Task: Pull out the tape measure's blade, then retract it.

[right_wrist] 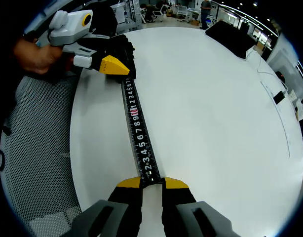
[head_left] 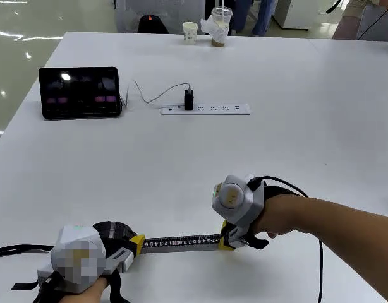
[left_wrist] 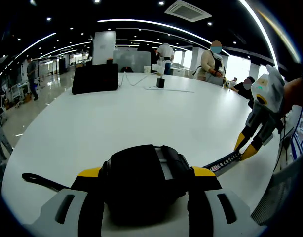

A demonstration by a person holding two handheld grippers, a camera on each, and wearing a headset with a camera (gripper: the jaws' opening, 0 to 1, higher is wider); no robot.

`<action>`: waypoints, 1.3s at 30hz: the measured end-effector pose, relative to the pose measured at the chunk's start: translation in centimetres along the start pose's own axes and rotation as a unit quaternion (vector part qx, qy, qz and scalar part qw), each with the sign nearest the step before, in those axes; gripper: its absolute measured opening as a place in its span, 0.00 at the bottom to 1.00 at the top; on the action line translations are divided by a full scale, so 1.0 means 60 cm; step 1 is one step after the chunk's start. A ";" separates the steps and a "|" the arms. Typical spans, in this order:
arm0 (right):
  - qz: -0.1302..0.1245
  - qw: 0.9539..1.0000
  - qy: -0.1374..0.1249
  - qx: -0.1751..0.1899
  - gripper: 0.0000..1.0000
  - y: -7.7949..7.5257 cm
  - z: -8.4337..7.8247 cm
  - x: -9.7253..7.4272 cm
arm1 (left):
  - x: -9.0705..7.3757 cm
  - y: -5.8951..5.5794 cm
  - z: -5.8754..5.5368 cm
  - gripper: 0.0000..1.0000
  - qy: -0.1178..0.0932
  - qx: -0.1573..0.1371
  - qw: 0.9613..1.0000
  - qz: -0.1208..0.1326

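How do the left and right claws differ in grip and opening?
The left claw spreads wide around the black case; the right claw is nearly closed, pinching the end of the blade. Both have yellow tips.

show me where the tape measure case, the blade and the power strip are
tape measure case [left_wrist: 144,182]: left gripper view, middle of its black body.
blade [right_wrist: 137,136]: right gripper view, numbered face midway along it.
power strip [head_left: 213,109]: head view, middle of its white top.

light: bright overhead strips [left_wrist: 156,22] | glare: glossy floor [head_left: 17,31] | shadows: soft | focus: sharp | edges: fisheye-bent
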State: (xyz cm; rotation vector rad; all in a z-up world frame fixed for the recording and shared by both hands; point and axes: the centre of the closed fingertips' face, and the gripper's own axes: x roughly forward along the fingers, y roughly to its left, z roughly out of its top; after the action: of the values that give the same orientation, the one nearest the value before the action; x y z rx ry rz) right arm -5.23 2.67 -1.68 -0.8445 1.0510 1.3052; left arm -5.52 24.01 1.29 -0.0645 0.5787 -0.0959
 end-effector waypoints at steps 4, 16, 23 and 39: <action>0.000 1.000 0.002 0.004 0.11 0.000 0.002 0.001 | 0.000 0.000 0.000 0.64 0.000 0.000 1.000 0.000; -0.003 1.000 0.009 0.016 0.11 0.002 0.007 0.004 | -0.001 -0.001 -0.002 0.64 0.000 0.000 1.000 0.000; -0.004 1.000 0.012 0.018 0.11 0.003 0.009 0.005 | -0.002 -0.001 -0.002 0.64 0.000 0.000 1.000 0.000; -0.001 1.000 0.014 0.026 0.11 0.003 0.016 0.007 | -0.002 0.000 -0.001 0.64 0.001 -0.001 1.000 0.000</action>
State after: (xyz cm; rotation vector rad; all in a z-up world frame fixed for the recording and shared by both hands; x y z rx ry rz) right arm -5.31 3.75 -1.74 -0.8266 1.1017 1.2631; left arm -5.64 24.02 1.27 -0.0664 0.5803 -0.0958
